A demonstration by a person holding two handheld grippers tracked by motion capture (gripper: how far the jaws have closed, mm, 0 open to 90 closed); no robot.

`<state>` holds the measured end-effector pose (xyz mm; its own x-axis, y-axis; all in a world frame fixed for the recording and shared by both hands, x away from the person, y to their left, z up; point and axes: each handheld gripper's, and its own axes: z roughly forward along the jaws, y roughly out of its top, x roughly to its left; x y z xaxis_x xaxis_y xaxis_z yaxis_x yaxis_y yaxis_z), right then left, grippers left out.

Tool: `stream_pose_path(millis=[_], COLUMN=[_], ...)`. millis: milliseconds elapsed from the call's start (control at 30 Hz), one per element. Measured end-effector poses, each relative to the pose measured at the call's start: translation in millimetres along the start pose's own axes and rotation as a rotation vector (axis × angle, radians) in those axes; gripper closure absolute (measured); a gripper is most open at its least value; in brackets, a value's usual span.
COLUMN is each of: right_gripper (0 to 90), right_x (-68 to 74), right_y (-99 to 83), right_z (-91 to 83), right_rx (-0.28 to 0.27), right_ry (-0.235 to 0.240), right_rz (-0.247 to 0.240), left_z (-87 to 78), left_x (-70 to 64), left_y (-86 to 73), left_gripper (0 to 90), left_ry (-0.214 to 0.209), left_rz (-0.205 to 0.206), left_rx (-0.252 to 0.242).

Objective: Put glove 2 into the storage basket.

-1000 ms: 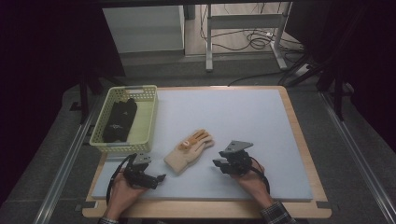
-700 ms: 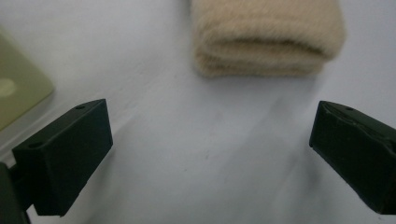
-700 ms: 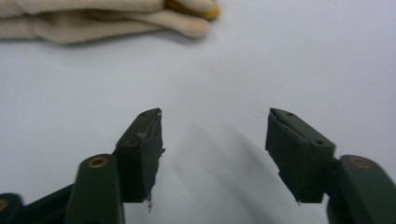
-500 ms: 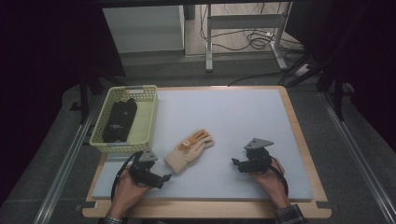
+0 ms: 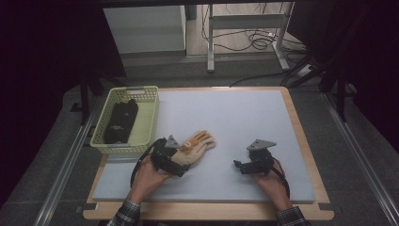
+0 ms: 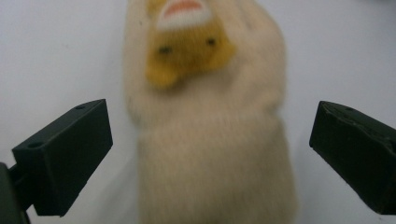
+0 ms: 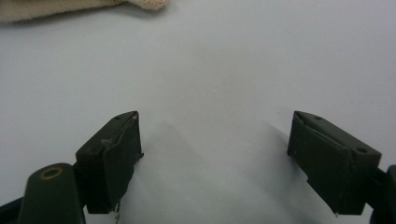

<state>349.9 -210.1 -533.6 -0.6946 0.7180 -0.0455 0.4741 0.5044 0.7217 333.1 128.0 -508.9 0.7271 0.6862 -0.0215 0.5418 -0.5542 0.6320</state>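
A cream knitted glove (image 5: 195, 149) with orange fingertips lies flat on the grey mat, fingers pointing up and right. My left gripper (image 5: 175, 163) is at the glove's cuff end, open, its jaws spread on either side of the cuff. In the left gripper view the glove (image 6: 212, 121) lies between the two black fingers (image 6: 65, 154), blurred, with an orange patch at the top; the left gripper (image 6: 210, 158) touches nothing I can see. My right gripper (image 5: 239, 165) rests open on bare mat to the right of the glove, and the right gripper (image 7: 212, 158) has only mat between its jaws.
A pale yellow-green basket (image 5: 146, 94) stands at the mat's left edge with dark folded fabric (image 5: 120, 121) inside. The grey mat (image 5: 244, 117) lies on a wooden board. In the right gripper view the glove edge (image 7: 70, 7) shows at the top left.
My left gripper has moved right and forward onto the glove's cuff end. My right gripper drew away to the right of the glove and has stayed there.
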Motion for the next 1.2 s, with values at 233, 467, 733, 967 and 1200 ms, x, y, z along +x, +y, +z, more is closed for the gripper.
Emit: stream_pose_path(millis=[233, 467, 733, 967, 1200], right_gripper=[17.1, 17.1, 17.0, 16.9, 16.9], right_x=[0.1, 0.4, 0.8, 1.4, 2.0], right_y=[-0.1, -0.3, -0.4, -0.6, -0.6], right_z=[0.0, 0.0, 0.0, -0.1, -0.2], right_rx=[-0.001, -0.003, -0.003, -0.004, -0.005], right_ry=[0.0, -0.002, -0.005, -0.01, -0.014], right_rz=[-0.001, -0.004, -0.007, -0.009, -0.013], left_z=[22.2, 45.2, 46.2, 39.9, 38.8], left_x=[0.4, -0.3, 1.6, 2.5, -0.7], left_y=[18.4, 25.4, 22.8, 25.8, 27.5], left_gripper=[0.0, 0.0, 8.1, 44.4, 57.1], left_ry=[-0.003, 0.014, -0.03, -0.016, -0.021], left_rz=[0.006, 0.018, 0.015, -0.002, 0.013], left_rx=[0.041, 0.088, 0.086, 0.079, 0.072])
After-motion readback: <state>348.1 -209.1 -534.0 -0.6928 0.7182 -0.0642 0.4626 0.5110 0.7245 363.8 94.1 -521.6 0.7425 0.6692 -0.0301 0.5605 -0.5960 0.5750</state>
